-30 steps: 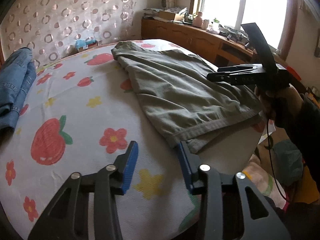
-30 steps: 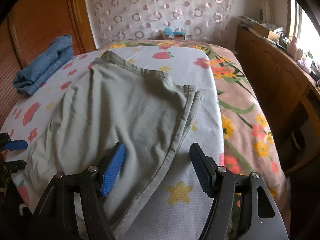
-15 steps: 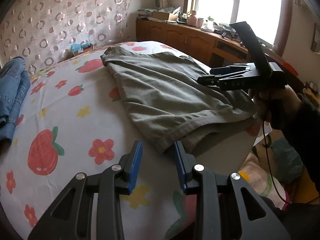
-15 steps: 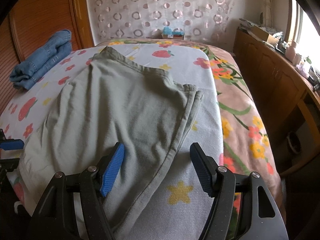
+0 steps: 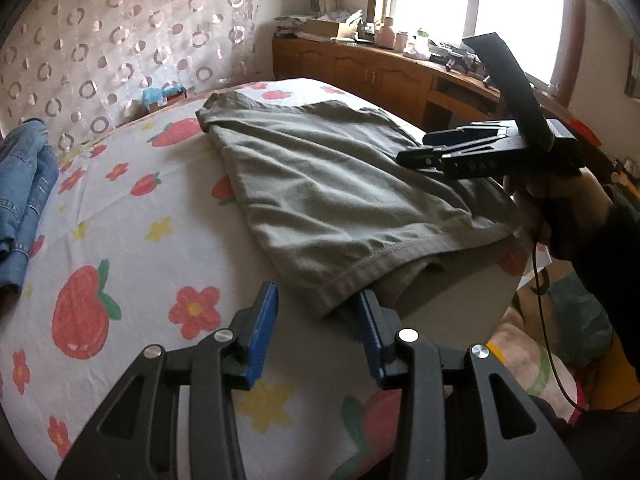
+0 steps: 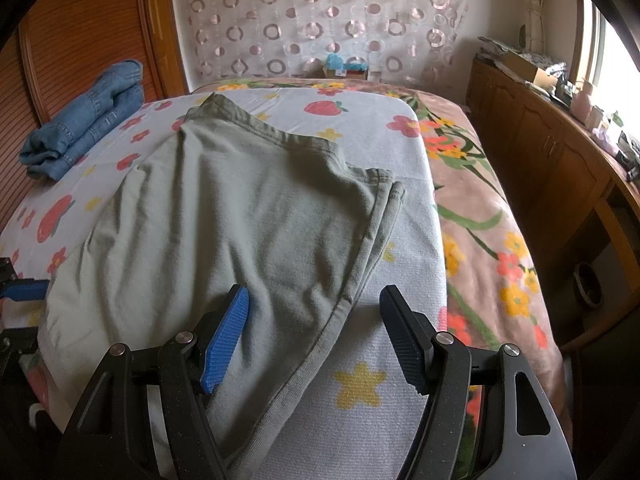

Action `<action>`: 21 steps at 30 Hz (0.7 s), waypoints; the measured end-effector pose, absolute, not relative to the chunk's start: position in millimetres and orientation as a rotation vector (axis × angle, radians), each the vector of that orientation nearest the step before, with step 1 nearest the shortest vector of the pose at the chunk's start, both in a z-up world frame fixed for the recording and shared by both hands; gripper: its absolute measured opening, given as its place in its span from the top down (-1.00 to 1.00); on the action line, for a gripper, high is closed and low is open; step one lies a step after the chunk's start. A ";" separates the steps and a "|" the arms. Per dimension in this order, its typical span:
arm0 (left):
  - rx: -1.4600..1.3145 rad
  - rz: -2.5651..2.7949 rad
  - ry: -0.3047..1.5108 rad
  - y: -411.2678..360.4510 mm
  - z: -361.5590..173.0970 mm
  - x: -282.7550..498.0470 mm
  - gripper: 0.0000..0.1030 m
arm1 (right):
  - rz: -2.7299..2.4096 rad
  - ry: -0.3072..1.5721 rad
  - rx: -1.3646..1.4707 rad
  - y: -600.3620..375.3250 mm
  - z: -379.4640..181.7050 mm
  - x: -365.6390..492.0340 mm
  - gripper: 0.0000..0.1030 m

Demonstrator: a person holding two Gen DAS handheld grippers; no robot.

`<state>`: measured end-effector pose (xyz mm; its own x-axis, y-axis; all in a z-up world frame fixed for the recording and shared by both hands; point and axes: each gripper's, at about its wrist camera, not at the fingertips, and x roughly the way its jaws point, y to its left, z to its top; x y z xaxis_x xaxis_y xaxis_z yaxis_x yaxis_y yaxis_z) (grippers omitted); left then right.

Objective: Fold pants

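Bedroom, seen through two fisheye views. Filling most of both frames, a bed (image 6: 472, 216) under a pink floral blanket, with a white sheet (image 5: 120, 240) printed with strawberries, red flowers and yellow stars laid over it. Behind the bed, at the top of each frame, a curtain (image 6: 320, 20) patterned with pink rings. Along the right of the right wrist view, and at upper centre of the left wrist view, a long wooden cabinet (image 6: 560, 168) cluttered with boxes and bottles beneath a bright window (image 5: 516, 8). At upper left of the right wrist view, ribbed wooden panelling (image 6: 80, 32).

Centre of both frames: olive-green pants (image 6: 224, 216), lying flat on the sheet, folded lengthwise, lightly wrinkled, stitched hem toward the lower edge of the left wrist view. At far left, well apart from the pants, a bundle of blue jeans (image 6: 88, 120).

Bottom of the left wrist view: left gripper (image 5: 316, 328), blue pads partly apart and just opened a little wider, the hem corner of the pants lying between them, not pinched. Bottom of the right wrist view: right gripper (image 6: 316, 340), spread wide over the pants' lower edge, gripping nothing. At right of the left wrist view, a hand (image 5: 560, 208) on that gripper's handle.
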<state>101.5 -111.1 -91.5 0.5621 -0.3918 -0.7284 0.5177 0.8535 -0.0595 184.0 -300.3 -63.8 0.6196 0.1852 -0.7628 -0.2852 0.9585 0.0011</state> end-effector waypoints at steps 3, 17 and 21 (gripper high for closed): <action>0.175 -0.557 0.779 -111.2 -88.7 97.3 0.60 | 0.271 0.862 -0.125 -300.3 -63.9 184.0 -0.35; 0.138 -0.598 0.757 -97.2 -73.9 68.5 0.97 | 0.267 0.862 -0.121 -302.3 -64.3 184.0 -0.36; 0.141 -0.603 0.770 -100.4 -77.0 68.5 0.97 | 0.266 0.862 -0.121 -302.3 -64.4 183.9 -0.37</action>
